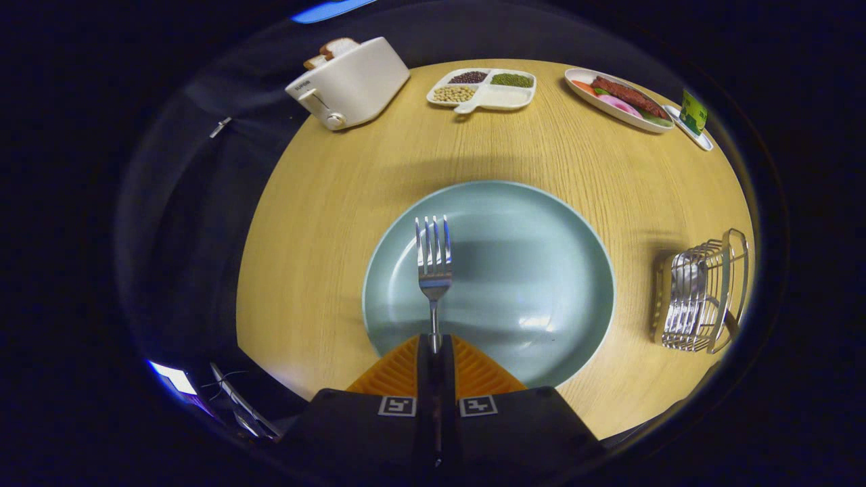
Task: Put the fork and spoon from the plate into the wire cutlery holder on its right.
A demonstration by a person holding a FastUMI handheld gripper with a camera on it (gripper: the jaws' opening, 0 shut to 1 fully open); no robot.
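Observation:
My gripper [435, 346] is shut on the handle of a silver fork [434, 260]. The fork sticks straight out ahead of the fingers, tines away from me, held above the left part of a pale blue plate [541, 270]. The plate lies on a round wooden table [325, 223] with nothing else on it that I can see. The wire cutlery holder [703, 297] stands to the right of the plate, and something silvery shows inside it, possibly the spoon.
At the far side of the table stand a white toaster [348, 84] with bread in it, a divided white tray [482, 89] of beans, an oval dish [619, 100] of food and a small green item [693, 113] on a little tray.

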